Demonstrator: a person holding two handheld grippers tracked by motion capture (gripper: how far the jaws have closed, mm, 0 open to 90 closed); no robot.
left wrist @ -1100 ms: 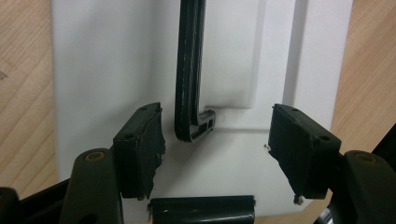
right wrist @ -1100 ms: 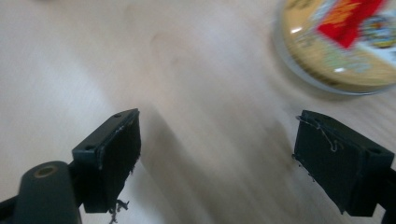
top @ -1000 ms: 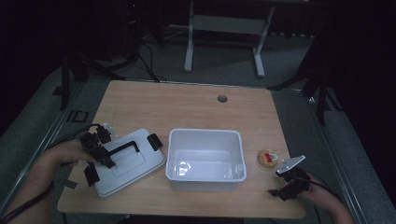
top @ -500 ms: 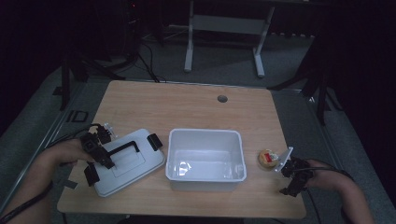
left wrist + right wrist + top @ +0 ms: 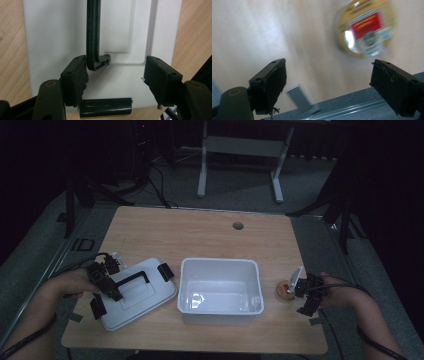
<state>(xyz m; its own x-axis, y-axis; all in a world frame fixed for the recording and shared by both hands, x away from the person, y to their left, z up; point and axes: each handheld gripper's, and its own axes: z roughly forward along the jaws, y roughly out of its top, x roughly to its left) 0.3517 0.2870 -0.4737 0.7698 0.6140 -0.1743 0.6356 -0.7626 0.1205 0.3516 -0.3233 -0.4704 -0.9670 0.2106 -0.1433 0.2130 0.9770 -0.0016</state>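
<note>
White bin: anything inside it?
The white bin looks empty in the high view: bare white floor and a glare spot. The strip of floor behind its near wall is hidden. Its lid lies beside it.

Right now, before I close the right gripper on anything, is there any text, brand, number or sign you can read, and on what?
Round tin, red label with pale lettering: blurred, unreadable.
Same tin, gold rim print: blurred, unreadable.
White lid, black handle: no text.
White bin: no text.
Wooden table: no text; the black marks on the floor off its left edge can't be read.
</note>
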